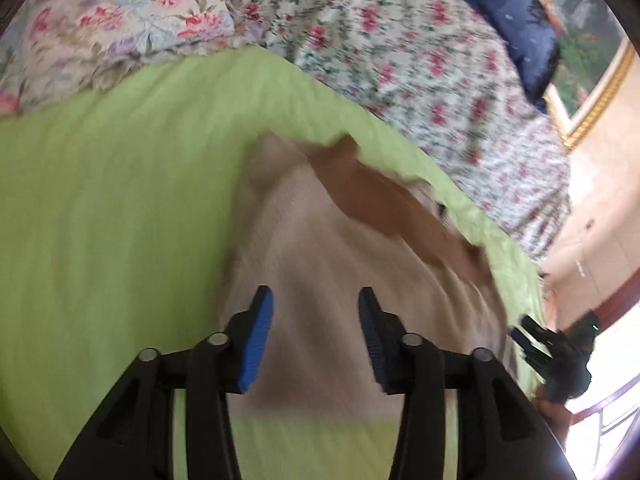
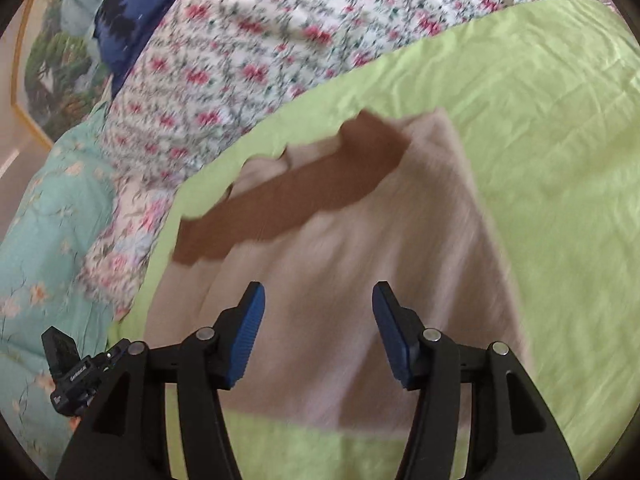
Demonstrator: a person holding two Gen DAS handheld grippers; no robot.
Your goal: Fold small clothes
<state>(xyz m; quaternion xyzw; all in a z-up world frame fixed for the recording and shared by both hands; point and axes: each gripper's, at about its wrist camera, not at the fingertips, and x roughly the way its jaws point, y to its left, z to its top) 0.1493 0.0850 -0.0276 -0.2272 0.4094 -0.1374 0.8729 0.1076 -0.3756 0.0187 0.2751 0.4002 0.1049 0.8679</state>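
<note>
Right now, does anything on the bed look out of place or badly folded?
Nothing is damaged or spilled. The pink garment lies on the green sheet with its brown band running askew and its far edge uneven, so the fold looks unfinished. Both the left gripper and right gripper are open above it.

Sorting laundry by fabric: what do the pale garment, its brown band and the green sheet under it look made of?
The pale pink garment looks like soft matte knit or fleece; blur hides the weave. Its brown band looks like smoother, flat matte cloth. The green sheet looks like thin woven cotton, judging by fine creases.
</note>
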